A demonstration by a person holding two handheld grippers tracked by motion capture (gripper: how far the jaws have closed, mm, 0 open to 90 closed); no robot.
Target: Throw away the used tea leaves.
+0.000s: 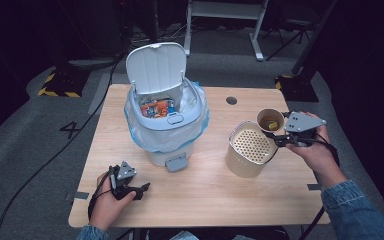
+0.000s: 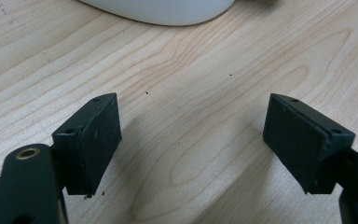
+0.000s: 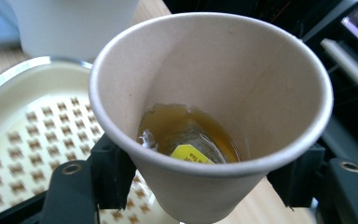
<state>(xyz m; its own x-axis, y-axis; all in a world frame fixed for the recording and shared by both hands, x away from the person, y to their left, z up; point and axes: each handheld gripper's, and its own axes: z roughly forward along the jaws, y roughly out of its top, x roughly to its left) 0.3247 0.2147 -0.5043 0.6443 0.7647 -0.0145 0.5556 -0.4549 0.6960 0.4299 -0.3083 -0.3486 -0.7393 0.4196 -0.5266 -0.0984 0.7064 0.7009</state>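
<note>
While the right gripper [image 1: 280,137] clamps the paper cup [image 3: 209,116] by its sides, cup held off the table [image 1: 215,195], tilted at the perforated canister's [image 1: 249,148] far-right rim; tea and a tea bag [image 3: 189,151] sit inside. Left gripper [image 1: 142,190] rests near the table's front-left edge, jaws wide apart, nothing between. Bare wood lies between both grippers; the pedal bin [image 1: 166,125] stands lid-up just beyond.
</note>
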